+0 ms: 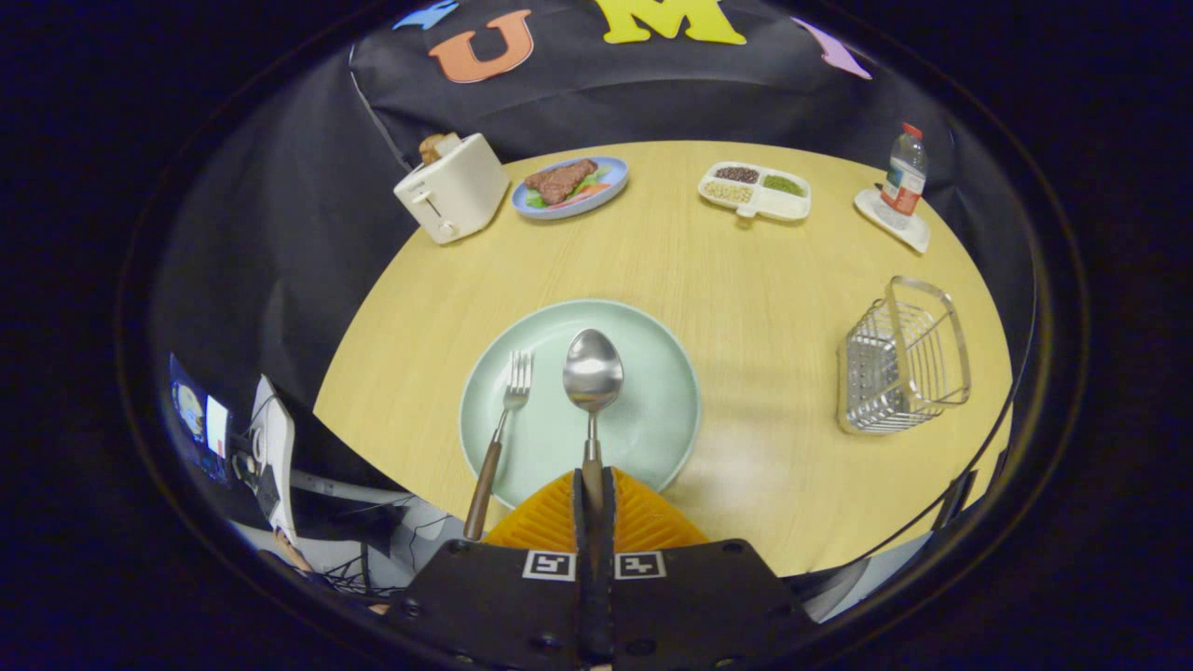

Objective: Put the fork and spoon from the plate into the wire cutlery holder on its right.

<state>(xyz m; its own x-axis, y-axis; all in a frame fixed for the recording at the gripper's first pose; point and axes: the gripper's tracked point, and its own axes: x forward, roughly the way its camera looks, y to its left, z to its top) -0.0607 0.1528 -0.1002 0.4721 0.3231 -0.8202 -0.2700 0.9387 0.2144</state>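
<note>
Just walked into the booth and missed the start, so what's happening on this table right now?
A hand-held tool has its fingers closed on the handle of the spoon, whose bowl sits over the pale green plate. The fork lies untouched on the plate beside the spoon, its handle reaching past the rim. The wire cutlery holder stands to the right of the plate with nothing in it yet, so neither piece has been delivered.
</note>
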